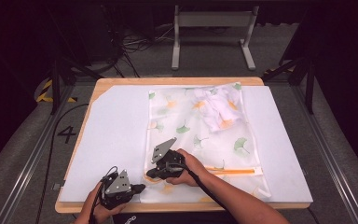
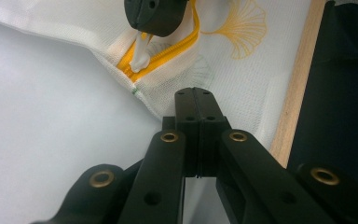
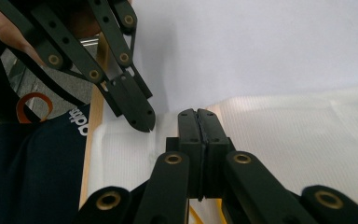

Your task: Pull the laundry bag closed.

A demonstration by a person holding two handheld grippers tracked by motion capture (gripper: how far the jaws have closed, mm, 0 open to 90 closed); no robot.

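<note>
A white mesh bag point(image 1: 200, 135) printed with ginkgo leaves lies on the white mat point(image 1: 116, 126), with a bundle of white cloth point(image 1: 216, 109) inside at its far end. Its orange zipper point(image 1: 233, 171) runs along the near end. My right gripper point(image 1: 149, 174) is shut on the white zipper pull point(image 2: 140, 53) at the zipper's left end point(image 2: 168, 51). In its own view its jaws point(image 3: 198, 112) meet over the mesh point(image 3: 307, 130). My left gripper point(image 1: 142, 187) is shut on the bag's near left corner, and its tips point(image 2: 195, 91) pinch the hem just below the zipper.
The mat covers a wooden table whose edge point(image 2: 298, 79) runs close to my left gripper. The person's dark sleeve point(image 3: 32, 158) is at the near edge. A metal frame point(image 1: 212, 21) and cables point(image 1: 135, 44) are on the floor beyond the table.
</note>
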